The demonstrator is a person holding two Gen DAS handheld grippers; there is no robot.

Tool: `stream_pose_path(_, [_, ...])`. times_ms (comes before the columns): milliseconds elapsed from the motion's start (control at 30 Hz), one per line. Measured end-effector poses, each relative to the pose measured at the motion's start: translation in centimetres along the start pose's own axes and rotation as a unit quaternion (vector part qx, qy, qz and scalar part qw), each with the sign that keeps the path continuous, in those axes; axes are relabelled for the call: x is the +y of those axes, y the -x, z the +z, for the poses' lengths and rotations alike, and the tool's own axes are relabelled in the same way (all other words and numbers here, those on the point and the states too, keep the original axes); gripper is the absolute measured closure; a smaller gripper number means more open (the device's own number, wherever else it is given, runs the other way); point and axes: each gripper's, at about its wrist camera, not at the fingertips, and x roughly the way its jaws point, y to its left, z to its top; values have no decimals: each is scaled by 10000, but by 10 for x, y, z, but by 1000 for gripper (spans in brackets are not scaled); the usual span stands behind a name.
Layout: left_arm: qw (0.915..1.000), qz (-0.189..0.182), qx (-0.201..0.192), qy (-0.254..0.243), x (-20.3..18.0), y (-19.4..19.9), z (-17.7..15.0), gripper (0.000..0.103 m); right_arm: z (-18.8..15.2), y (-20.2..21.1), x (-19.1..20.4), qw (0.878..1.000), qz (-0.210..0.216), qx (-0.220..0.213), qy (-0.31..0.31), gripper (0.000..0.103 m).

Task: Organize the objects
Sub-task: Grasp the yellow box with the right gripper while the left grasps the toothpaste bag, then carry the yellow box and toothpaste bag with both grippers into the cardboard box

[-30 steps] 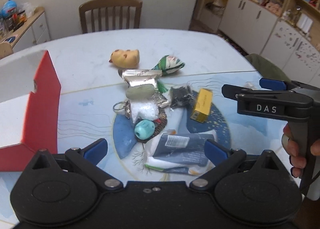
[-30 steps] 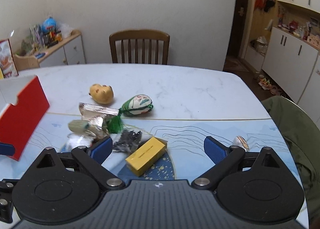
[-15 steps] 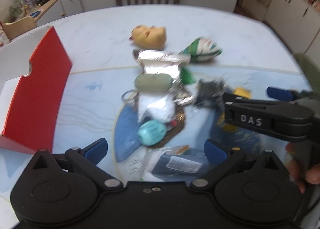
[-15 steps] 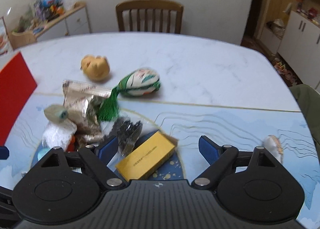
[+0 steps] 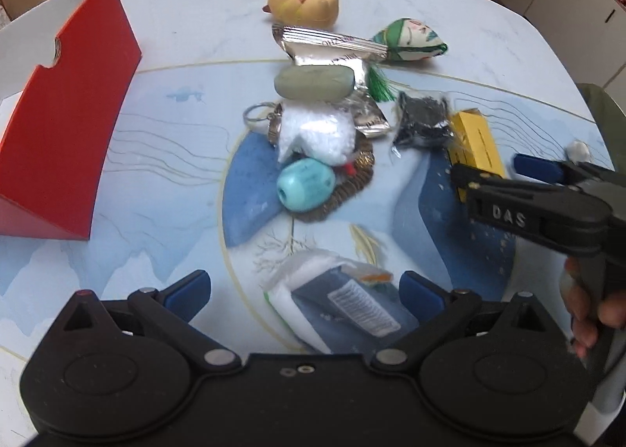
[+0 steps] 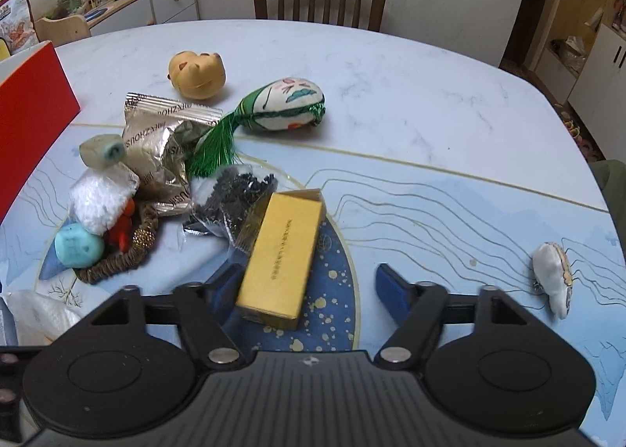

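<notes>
Yellow box (image 6: 281, 253), likely light, stiff and slick-sided, sits between the right tool's (image 6: 309, 290) wide-open jaws; its long sides suit gripping.

Both grippers are matte black plastic with blue-padded jaws, round pivot discs and silver screws. The left gripper (image 5: 304, 290) has a smooth top; the right gripper (image 6: 305, 286) has a ribbed top, its side embossed "DAS". Fingers (image 5: 583, 314) wrap its handle.
</notes>
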Motion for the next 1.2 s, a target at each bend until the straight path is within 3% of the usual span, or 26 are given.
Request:
stream_pose_path(300, [9974,-399,601,-61,-4,-17,-18,1,-3,0,2,9999,91,-30,114,58])
stream_pose_path(467, [9963,-521,677,-90,-7,-17,-24,12,-5,5,2,9998,170,-49,98,72])
stream_pose_path(600, [9959,-567,679,-162,-8,-14,-25,21,-7,8,-1,9997,254,-25,-44,73])
stream_pose_path(767, [9969,-455,609,-205,-5,-9,-26,49,-12,15,-5,9991,321,-11,-262,74])
stream_pose_path(833, [9970,-472,598,-136,0,-6,-26,55,-15,20,-7,9987,365,-26,-367,74])
stream_pose_path(967, [9974,-461,561,-7,11,-2,-29,61,-20,38,-6,9979,425,-121,-484,74])
stream_pose_path(1200, [9987,-468,171,112,33,23,-23,61,-23,75,7,9967,544,-378,-473,74])
